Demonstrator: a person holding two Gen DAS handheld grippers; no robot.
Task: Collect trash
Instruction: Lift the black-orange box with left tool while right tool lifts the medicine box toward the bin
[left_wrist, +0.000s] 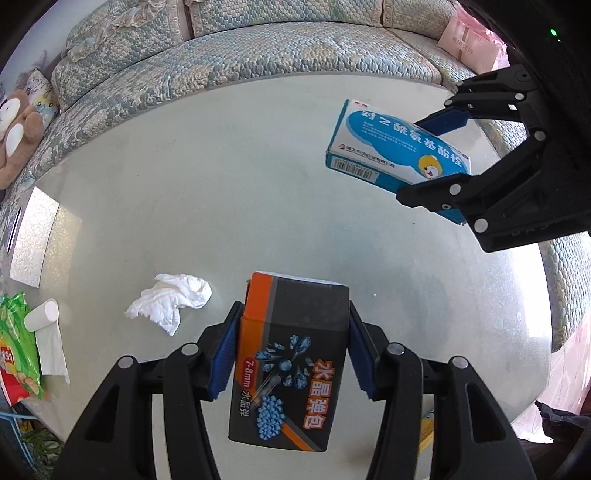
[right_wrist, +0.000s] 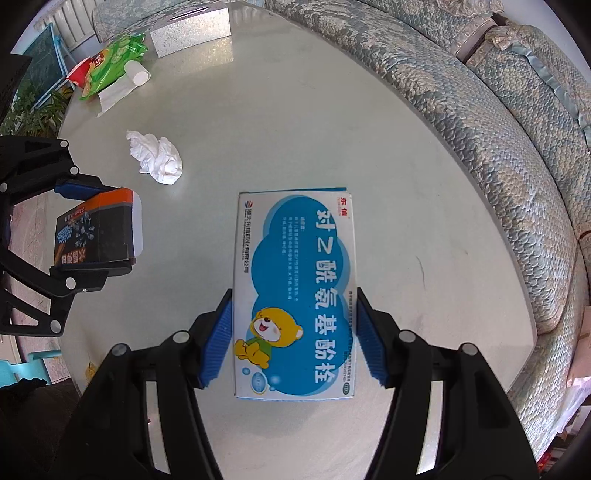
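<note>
Black box: the black-and-orange cardboard box printed with blue crystal beads (left_wrist: 291, 363) was clamped between the blue pads of the left tongs (left_wrist: 291, 350), one pad on each long side, orange flap end pointing away from the camera. It was held above the counter, not resting on it.
Blue box: the blue-and-white cardboard medicine box with a yellow cartoon bear (right_wrist: 293, 295) was gripped across its width by the right tongs (right_wrist: 293, 345), printed face up, bear end nearest the wrist. In the left wrist view the same box (left_wrist: 397, 146) hung tilted in the air over the far right of the counter.
Left tongs: closed narrow onto the black box; also seen from the right wrist (right_wrist: 94, 230) at the left edge.
Right tongs: closed onto the blue box; also seen from the left wrist (left_wrist: 434, 160).
Loose trash: a crumpled white paper tissue (left_wrist: 170, 302) lay on the counter, just left of the black box and apart from both tongs.
Counter: round pale grey glossy counter (left_wrist: 221, 166).
Far edge items: a white toilet-paper roll with a loose tail (left_wrist: 42, 315) touched a green-and-red snack bag (left_wrist: 16, 354); a silver speckled rectangular box (right_wrist: 190, 33) stood near them.
Surround: a blue-and-cream quilted curved sofa (left_wrist: 236, 48) wrapped the counter; a brown-and-white plush toy (left_wrist: 14, 129) lay on its left end.
</note>
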